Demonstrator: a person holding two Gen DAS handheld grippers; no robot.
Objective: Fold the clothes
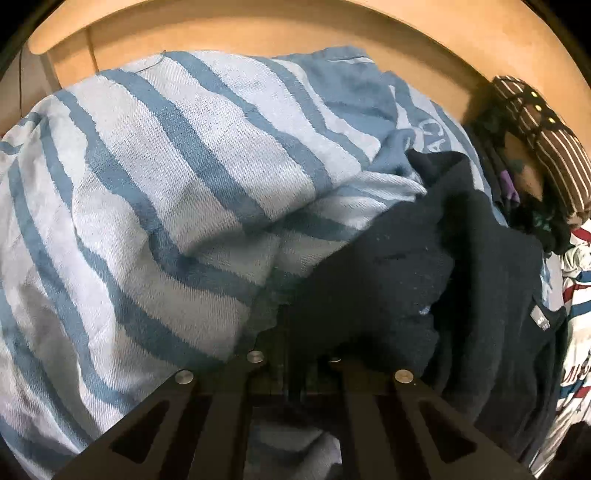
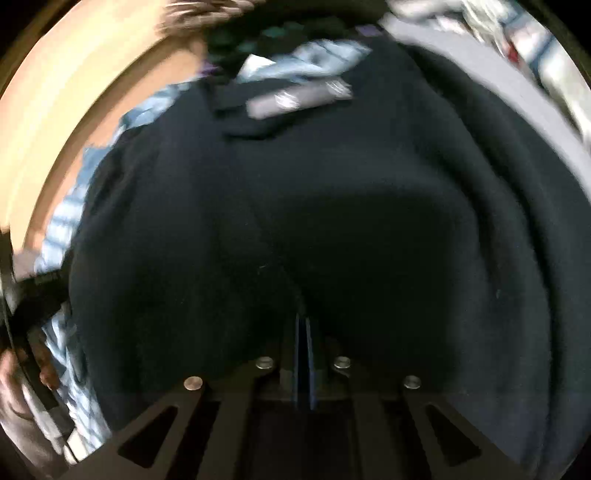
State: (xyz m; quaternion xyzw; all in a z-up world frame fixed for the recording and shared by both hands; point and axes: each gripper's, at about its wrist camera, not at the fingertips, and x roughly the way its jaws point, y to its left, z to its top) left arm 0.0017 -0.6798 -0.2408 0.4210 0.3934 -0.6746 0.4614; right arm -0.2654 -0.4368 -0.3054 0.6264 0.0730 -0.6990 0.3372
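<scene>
A home, by the look; loose laundry [image 1: 192, 177] heaped on a tan wooden table [image 1: 236, 33]

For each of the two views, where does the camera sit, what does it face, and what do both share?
Left wrist: on the left gripper, facing steeply down at a blue-and-white striped cloth; its own fingers show.
Right wrist: on the right gripper, facing down at a dark navy garment; own fingers, plus a hand at left.
Shared: navy garment, striped cloth, tan tabletop.

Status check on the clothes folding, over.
Left claw shut at the edge of the dark garment. Right claw shut, dark fabric bunched at its tips. Striped blue cloth underneath; more clothes piled alongside.
</scene>
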